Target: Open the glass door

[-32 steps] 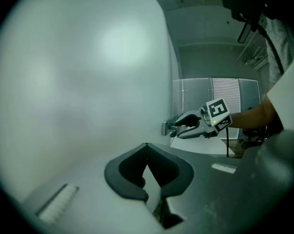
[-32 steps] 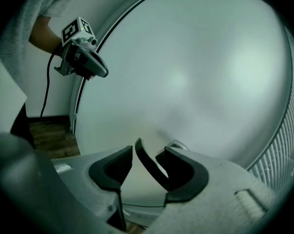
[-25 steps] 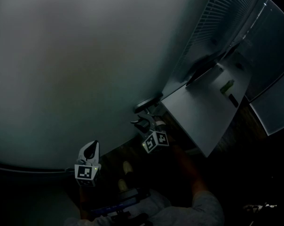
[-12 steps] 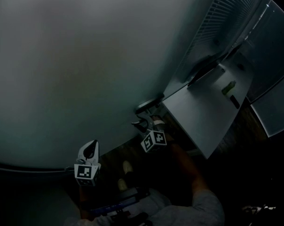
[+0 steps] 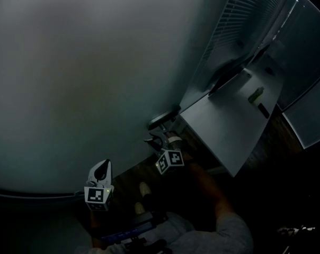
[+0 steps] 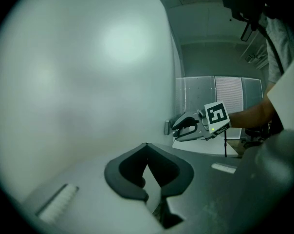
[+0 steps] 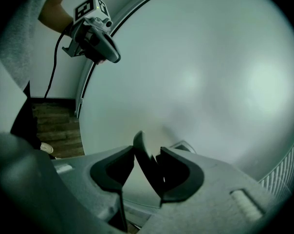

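Observation:
The frosted glass door (image 5: 86, 62) fills the left of the dim head view. Its metal lever handle (image 5: 161, 119) sticks out near the door's right edge. My right gripper (image 5: 156, 137) is at that handle. In the right gripper view the lever handle (image 7: 145, 165) stands between the jaws, which are closing, and both pads touch it. My left gripper (image 5: 101, 169) hangs lower left, apart from the door, jaws together and empty. The left gripper view shows its fingertips (image 6: 137, 156) meeting, with the right gripper (image 6: 186, 126) ahead at the door (image 6: 79, 72).
A pale table (image 5: 229, 126) stands right of the handle, with a small green thing (image 5: 255, 94) on it. Window blinds (image 5: 245, 15) lie behind it. A person's shoes (image 5: 144, 189) stand on the dark wood floor below.
The right gripper has shifted slightly left and down at the handle and rolled a little, and its jaws have narrowed on the lever. The left gripper has stayed put.

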The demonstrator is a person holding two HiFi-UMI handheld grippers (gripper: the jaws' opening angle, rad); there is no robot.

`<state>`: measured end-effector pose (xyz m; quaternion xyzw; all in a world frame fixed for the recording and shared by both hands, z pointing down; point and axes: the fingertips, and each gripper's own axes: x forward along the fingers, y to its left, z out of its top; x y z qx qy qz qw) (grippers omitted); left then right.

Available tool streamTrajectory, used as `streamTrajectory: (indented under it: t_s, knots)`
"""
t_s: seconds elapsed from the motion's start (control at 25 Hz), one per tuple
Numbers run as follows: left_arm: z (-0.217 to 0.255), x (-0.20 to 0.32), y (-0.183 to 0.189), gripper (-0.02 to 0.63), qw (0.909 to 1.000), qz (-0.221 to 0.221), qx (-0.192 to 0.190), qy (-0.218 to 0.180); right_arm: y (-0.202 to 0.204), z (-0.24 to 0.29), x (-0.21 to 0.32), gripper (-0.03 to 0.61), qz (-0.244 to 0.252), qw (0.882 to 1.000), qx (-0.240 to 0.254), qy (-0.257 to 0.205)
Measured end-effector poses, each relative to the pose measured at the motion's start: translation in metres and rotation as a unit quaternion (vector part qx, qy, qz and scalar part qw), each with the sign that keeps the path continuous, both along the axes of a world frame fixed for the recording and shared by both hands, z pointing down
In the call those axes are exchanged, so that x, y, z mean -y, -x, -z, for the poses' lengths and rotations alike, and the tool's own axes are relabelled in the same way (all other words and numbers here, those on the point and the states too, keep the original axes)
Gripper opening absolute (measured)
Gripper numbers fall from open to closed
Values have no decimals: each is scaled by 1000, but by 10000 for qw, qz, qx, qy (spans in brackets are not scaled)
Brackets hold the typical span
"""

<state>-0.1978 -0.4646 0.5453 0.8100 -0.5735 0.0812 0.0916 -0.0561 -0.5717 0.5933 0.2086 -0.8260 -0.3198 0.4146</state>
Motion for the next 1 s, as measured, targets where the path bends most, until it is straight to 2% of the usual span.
streamTrajectory:
  t_s: [0.6,0.8,1.0]
  knots:
    - [4,-1,-7,3,10000,-78,22,-31,-4,-2,-8,163,-31,10000,7,18]
    - [2,0,1,3,9999,-143,37,-40,1,-6,-10,163,-107,9999,2,45]
    - [9,-9,-3,3,9997,-187,110,-95,-10,-4,-17,163,-216,9998,14,-1]
